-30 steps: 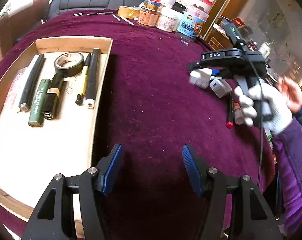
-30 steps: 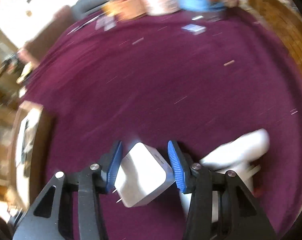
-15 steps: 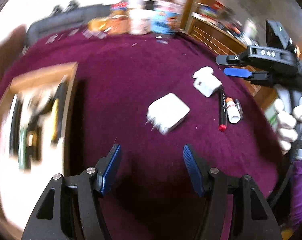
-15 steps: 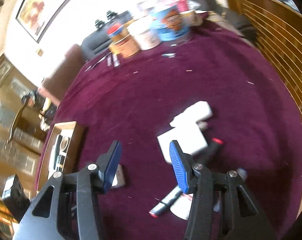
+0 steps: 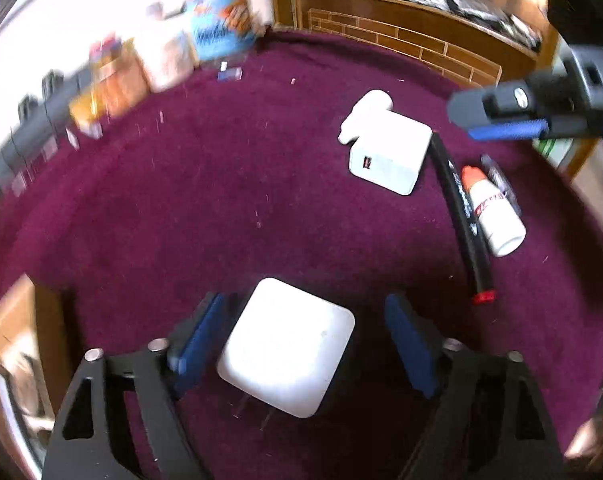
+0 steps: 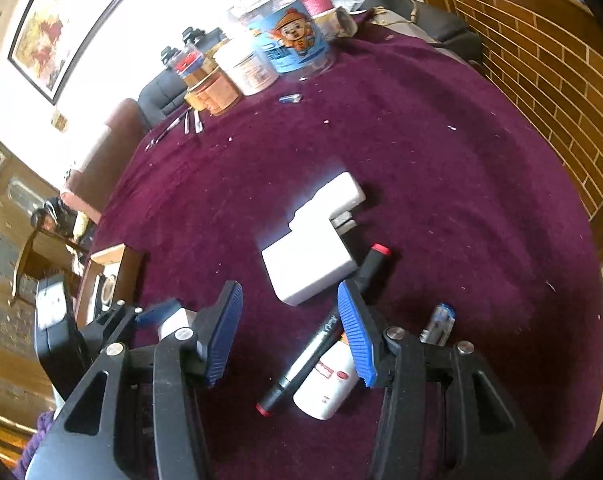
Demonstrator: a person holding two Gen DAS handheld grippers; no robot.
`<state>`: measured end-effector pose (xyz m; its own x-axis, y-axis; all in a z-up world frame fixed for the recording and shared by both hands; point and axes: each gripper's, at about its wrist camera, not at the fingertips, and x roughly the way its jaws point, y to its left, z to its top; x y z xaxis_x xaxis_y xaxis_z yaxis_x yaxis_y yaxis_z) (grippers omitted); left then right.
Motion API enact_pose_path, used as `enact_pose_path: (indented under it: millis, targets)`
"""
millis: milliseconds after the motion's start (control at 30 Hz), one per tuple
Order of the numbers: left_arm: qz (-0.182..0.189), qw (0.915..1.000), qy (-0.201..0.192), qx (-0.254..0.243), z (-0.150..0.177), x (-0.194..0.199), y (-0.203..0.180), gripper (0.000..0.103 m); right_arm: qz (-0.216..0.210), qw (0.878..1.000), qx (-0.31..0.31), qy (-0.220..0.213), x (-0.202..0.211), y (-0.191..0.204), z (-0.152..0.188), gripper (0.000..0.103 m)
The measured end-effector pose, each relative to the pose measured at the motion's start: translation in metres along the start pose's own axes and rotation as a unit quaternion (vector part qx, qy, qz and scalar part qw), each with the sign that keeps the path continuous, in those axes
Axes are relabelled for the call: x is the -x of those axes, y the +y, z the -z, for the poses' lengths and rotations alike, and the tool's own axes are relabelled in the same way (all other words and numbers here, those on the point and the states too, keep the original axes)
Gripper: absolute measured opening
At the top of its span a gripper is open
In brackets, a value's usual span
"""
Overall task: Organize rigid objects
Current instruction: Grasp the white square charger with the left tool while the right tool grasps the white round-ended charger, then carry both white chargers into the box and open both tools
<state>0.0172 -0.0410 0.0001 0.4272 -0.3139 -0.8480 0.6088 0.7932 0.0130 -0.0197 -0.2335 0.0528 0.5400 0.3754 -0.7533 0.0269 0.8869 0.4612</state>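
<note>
A white square charger point(image 5: 285, 346) lies on the purple cloth between the open jaws of my left gripper point(image 5: 305, 340); the pads stand apart from it. A second white charger point(image 5: 389, 152) with a smaller white plug point(image 5: 367, 112) lies further off, also in the right wrist view point(image 6: 309, 268). A black marker with red ends point(image 5: 461, 216) and a white glue bottle point(image 5: 493, 216) lie to its right. My right gripper point(image 6: 289, 332) is open and empty above the marker point(image 6: 313, 352) and bottle point(image 6: 327, 388).
A wooden tray point(image 5: 17, 352) with tools sits at the left. Jars and tubs point(image 6: 261, 56) stand at the table's far edge. A small clear cap point(image 6: 437, 322) lies by the right finger. A wooden railing point(image 5: 401, 44) runs behind the table.
My right gripper let go of the white charger on the cloth and drew back. My left gripper swung right and moved in around that charger.
</note>
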Motion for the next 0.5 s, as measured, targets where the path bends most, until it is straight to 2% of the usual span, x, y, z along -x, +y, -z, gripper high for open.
enact_pose_path:
  millis: [67, 167, 267, 400, 500]
  targets:
    - [-0.004, 0.9998, -0.004, 0.017, 0.001, 0.005, 0.009, 0.043, 0.012, 1.000, 0.023, -0.002, -0.007, 0.009, -0.002, 0.048]
    - [0.018, 0.9980, -0.008, 0.060, 0.008, 0.019, 0.027, 0.041, 0.051, 0.997, 0.059, -0.008, -0.014, 0.020, -0.005, 0.049]
    - [0.038, 0.9950, -0.025, 0.089, 0.020, 0.039, 0.034, 0.041, 0.072, 0.994, 0.080, -0.010, -0.020, 0.026, -0.009, 0.057]
    - [0.074, 0.9882, -0.064, 0.118, 0.043, 0.078, 0.036, 0.041, 0.070, 0.996, 0.052, -0.003, -0.024, 0.016, -0.015, 0.057]
    - [0.109, 0.9791, -0.096, 0.142, 0.058, 0.106, 0.040, 0.042, 0.062, 0.998, 0.010, -0.013, -0.022, -0.001, -0.023, 0.057]
